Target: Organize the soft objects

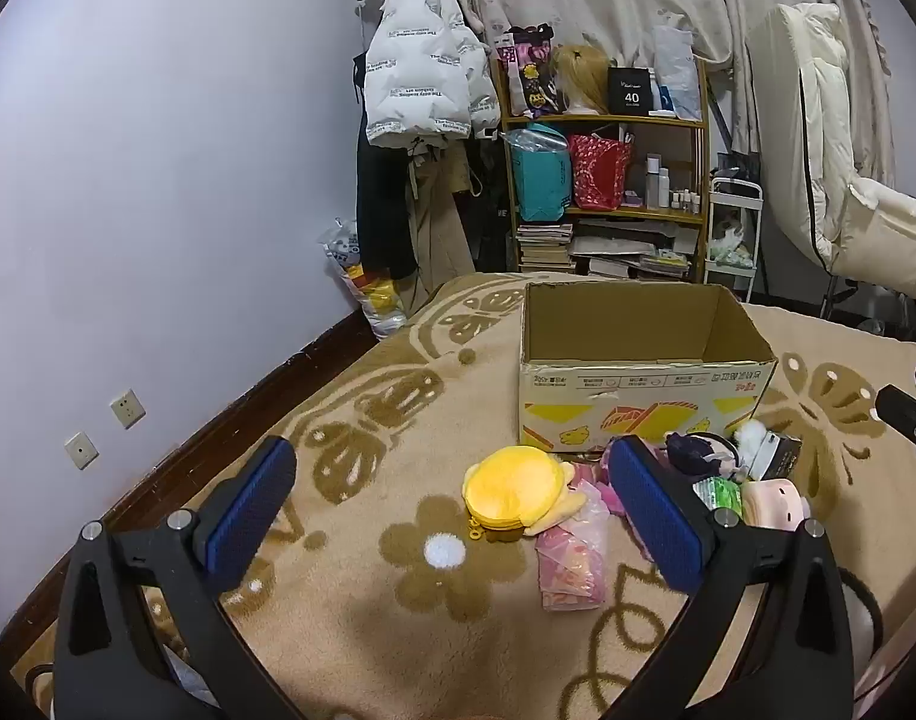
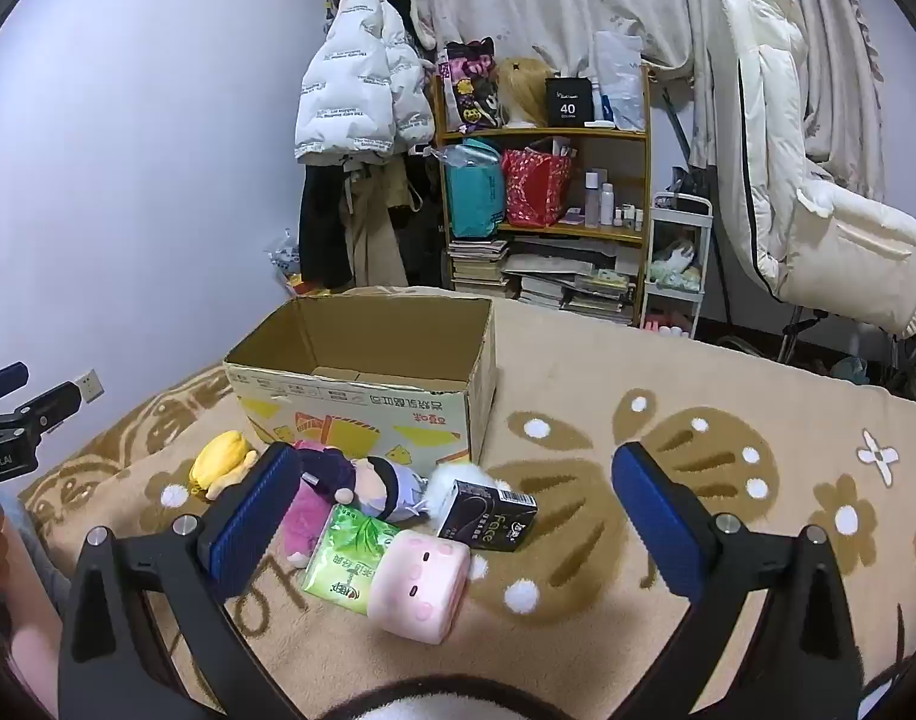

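Note:
An open cardboard box (image 1: 637, 402) (image 2: 362, 402) stands on a tan flowered blanket (image 1: 398, 630) (image 2: 667, 468). In front of it lies a pile of soft things: a yellow plush (image 1: 511, 492) (image 2: 221, 459), a pink plastic packet (image 1: 571, 564), a purple-and-pink doll (image 2: 362, 483), a green tissue pack (image 2: 350, 558), a pink cube plush (image 2: 419, 585) and a black tissue box (image 2: 487, 516). My left gripper (image 1: 452, 504) hovers open above the yellow plush, touching nothing. My right gripper (image 2: 455, 516) hovers open above the pile, with nothing between its pads.
A shelf (image 1: 607, 180) full of bags and books, hanging coats (image 1: 422, 78) and a white chair (image 1: 841, 192) stand past the bed's far edge. A wall (image 1: 158, 180) runs along the left. The other gripper (image 2: 14, 426) shows at the left edge.

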Demonstrator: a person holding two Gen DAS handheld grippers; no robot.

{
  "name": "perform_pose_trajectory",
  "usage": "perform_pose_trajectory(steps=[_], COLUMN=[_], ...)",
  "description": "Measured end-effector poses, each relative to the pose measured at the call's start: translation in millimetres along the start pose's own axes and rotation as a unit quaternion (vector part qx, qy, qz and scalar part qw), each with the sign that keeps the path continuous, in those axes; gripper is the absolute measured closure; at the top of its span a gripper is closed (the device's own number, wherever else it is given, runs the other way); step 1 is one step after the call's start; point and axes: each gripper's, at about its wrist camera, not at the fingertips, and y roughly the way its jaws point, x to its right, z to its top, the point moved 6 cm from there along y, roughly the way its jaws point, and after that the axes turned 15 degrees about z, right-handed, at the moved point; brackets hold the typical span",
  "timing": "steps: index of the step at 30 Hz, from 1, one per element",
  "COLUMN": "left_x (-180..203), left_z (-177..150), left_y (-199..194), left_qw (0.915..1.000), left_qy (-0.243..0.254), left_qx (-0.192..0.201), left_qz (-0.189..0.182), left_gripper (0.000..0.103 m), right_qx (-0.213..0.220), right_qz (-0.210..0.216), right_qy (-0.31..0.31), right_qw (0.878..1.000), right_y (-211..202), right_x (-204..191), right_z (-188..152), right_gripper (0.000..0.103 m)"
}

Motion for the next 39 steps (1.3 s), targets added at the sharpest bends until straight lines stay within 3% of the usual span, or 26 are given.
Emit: perform_pose_trajectory(steps=[39], left_x=[-2.7], left_z=[1.0], left_y=[4.6], left_qw=[1.0000], left_qy=[-0.004], left_qx=[0.006], left_qz=[0.006], left_gripper=[0.000], right_qx=[-0.008], right_qz=[0.001], right_qy=[0.000], right_qw=[1.000], right_y=[2.6], right_x=[1.1], right_z=[-1.9], right_gripper=[0.000])
